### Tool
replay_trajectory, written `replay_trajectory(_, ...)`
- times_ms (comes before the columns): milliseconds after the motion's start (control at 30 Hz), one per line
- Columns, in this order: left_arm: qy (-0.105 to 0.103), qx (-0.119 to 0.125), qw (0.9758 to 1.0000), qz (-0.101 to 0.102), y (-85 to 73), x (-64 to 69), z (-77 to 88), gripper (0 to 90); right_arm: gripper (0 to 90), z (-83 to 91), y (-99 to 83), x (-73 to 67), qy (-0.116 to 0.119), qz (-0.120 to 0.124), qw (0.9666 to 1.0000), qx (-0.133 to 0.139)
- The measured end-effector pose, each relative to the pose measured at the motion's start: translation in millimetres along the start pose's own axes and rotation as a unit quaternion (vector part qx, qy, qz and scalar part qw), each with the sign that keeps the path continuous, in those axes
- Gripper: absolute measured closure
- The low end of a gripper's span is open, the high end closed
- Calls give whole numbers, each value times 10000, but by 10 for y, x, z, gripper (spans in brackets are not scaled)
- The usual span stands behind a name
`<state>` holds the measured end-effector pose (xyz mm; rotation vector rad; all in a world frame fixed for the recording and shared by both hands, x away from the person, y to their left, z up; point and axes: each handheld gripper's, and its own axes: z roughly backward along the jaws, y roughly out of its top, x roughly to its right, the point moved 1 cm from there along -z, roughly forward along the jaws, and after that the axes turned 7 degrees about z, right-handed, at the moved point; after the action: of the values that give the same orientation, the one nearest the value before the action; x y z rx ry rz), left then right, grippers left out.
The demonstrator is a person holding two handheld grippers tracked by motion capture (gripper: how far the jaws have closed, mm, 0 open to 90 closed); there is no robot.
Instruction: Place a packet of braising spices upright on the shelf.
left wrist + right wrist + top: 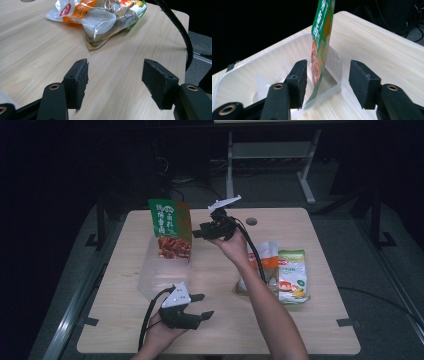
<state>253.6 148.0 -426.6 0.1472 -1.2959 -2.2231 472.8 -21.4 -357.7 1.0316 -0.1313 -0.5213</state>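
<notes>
A green and orange snack pouch point(170, 227) stands upright at the far end of a clear plastic bin point(150, 280). My right gripper point(197, 231) hangs just right of the pouch, jaws open. In the right gripper view the pouch point(320, 42) is seen edge-on in the gap of that gripper point(328, 82), and neither pad touches it; its lower edge rests at the bin's wall point(335, 86). My left gripper point(202, 305) is low over the near part of the table, open and empty. In the left gripper view my left gripper point(115, 82) has bare wood between its jaws.
Two food bags lie at the right of the wooden table point(320, 320): a clear and orange one point(262, 262) and a green and white one point(292, 277). The clear and orange bag point(100, 20) lies ahead of the left jaws. A cable hole point(251, 221) is near the far edge.
</notes>
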Motion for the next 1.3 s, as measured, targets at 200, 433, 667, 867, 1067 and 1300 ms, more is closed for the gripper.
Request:
replay_trajectory(200, -3, 8, 10000, -24, -2, -4, -12, 371, 438, 193, -115, 18, 85, -63, 9999, -77)
replay_trajectory(433, 5, 2, 10000, 4, -5, -4, -11, 369, 403, 383, -243, 21, 103, -112, 9997, -173)
replay_trajectory(667, 10, -15, 10000, -10, -4, -10, -9, 367, 376, 577, -299, 13, 101, -145, 9994, -295)
replay_trajectory(867, 4, 3, 10000, -2, -6, -6, -15, 365, 370, 739, -379, -3, 5, -136, 9994, -313)
replay_trajectory(1067, 15, 6, 10000, -4, -6, -8, -15, 365, 360, 860, -483, 11, -109, -154, 9990, -417)
replay_trajectory(1300, 30, 16, 10000, -34, -4, -15, -9, 363, 332, 985, -627, 34, -229, -278, 9974, -630)
